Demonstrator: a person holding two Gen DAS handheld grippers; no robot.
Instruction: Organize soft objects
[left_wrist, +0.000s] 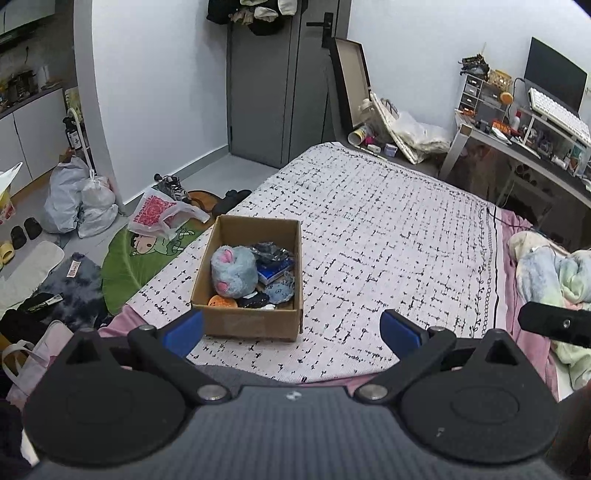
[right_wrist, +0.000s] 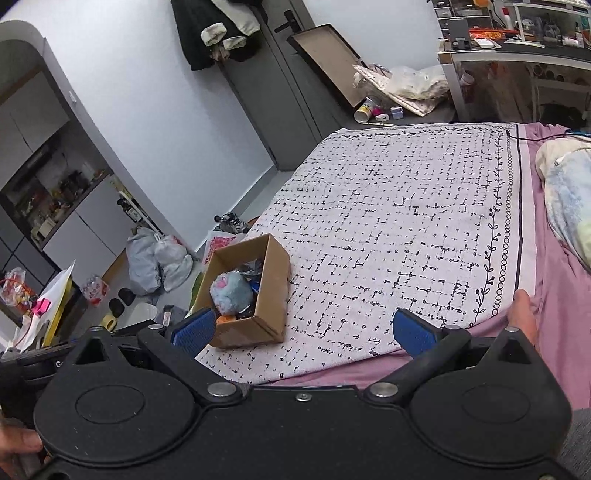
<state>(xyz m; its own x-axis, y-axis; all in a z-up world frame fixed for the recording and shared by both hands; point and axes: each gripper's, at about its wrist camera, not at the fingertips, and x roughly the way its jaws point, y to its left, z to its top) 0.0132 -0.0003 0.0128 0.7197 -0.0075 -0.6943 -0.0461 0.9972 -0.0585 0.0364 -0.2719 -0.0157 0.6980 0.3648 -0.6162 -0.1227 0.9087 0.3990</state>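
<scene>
An open cardboard box (left_wrist: 255, 325) stands on the white black-flecked bedspread (left_wrist: 369, 229) near the bed's left edge. It holds a blue-and-pink plush toy (left_wrist: 233, 271), a dark crinkled bag, a blue packet and several small soft items. My left gripper (left_wrist: 291, 328) is open and empty, just in front of the box. In the right wrist view the box (right_wrist: 273, 295) with the plush (right_wrist: 231, 291) lies ahead to the left. My right gripper (right_wrist: 303, 330) is open and empty above the bed's near edge.
A pastel blanket (left_wrist: 554, 273) lies bunched at the bed's right side on the pink sheet (right_wrist: 554, 258). Bags (left_wrist: 81, 195), shoes and a green mat (left_wrist: 125, 266) cover the floor at left. A cluttered desk (left_wrist: 535, 147) stands at the far right.
</scene>
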